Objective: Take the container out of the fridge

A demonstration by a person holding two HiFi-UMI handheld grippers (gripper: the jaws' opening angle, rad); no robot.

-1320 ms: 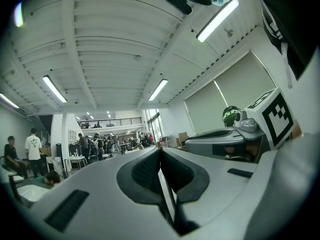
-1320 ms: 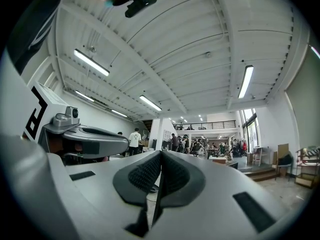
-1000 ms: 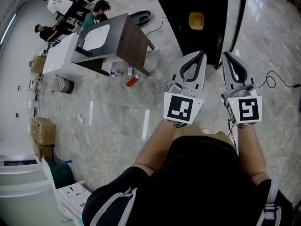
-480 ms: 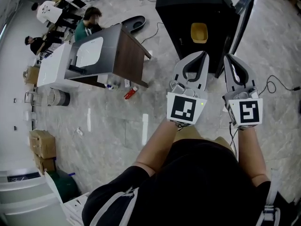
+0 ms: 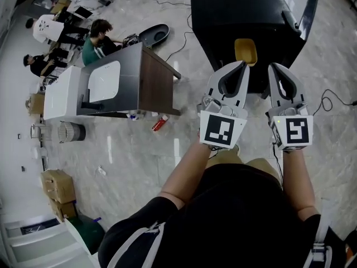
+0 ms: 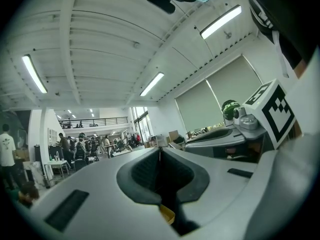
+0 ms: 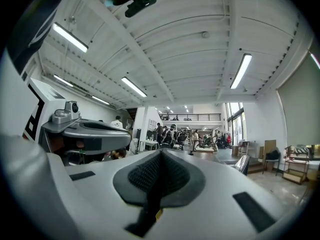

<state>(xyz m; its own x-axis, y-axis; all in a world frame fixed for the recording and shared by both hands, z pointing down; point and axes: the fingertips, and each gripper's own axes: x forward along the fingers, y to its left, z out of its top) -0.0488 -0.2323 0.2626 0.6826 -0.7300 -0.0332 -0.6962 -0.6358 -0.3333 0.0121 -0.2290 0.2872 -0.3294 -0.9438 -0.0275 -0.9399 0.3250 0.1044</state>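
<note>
Where the container sits: one yellow container (image 5: 245, 51) inside the black fridge (image 5: 234, 15), just ahead of the tips of the left gripper (image 5: 242, 65) and ahead and a little left of the right gripper (image 5: 275, 67).
Fridge: one, its single door (image 5: 305, 14) swung open beyond the right gripper.
Grippers: two, side by side and near each other, both pointing into the fridge opening; neither touches the container.
Left gripper: jaws closed tip to tip, nothing held; a sliver of yellow shows through the hollow behind the tips.
Right gripper: jaws likewise together and empty.
Arms: two bare forearms (image 5: 184, 171) stretched forward, roughly parallel, marker cubes (image 5: 222, 129) facing up.
Left of the left gripper: one table (image 5: 153, 82), one red bottle (image 5: 160, 122) on the floor, and three people (image 5: 97, 38) farther off.
</note>
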